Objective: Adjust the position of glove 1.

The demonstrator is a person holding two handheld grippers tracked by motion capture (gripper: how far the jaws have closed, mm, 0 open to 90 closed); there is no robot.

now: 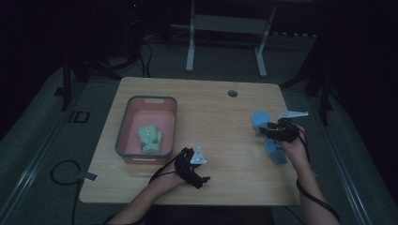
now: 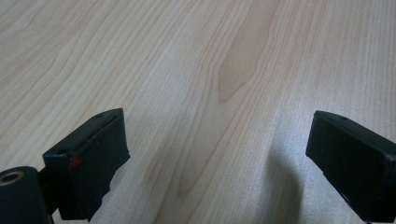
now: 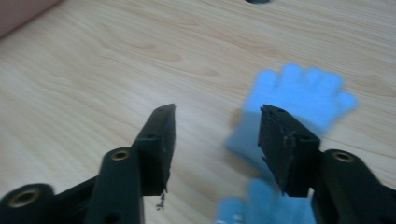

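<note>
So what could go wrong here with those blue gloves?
The right gripper has bare wood between its half-open jaws, and the nearer blue knitted glove lies off to one side, so it may close on nothing. The two blue gloves seem to overlap, so the farther blue glove might get dragged along.

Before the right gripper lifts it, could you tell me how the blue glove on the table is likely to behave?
The blue glove lies flat with its fingers spread, so it is probably soft and would droop from the right gripper. It looks thin, so likely light. On the smooth table a push would probably slide or bunch it.
</note>
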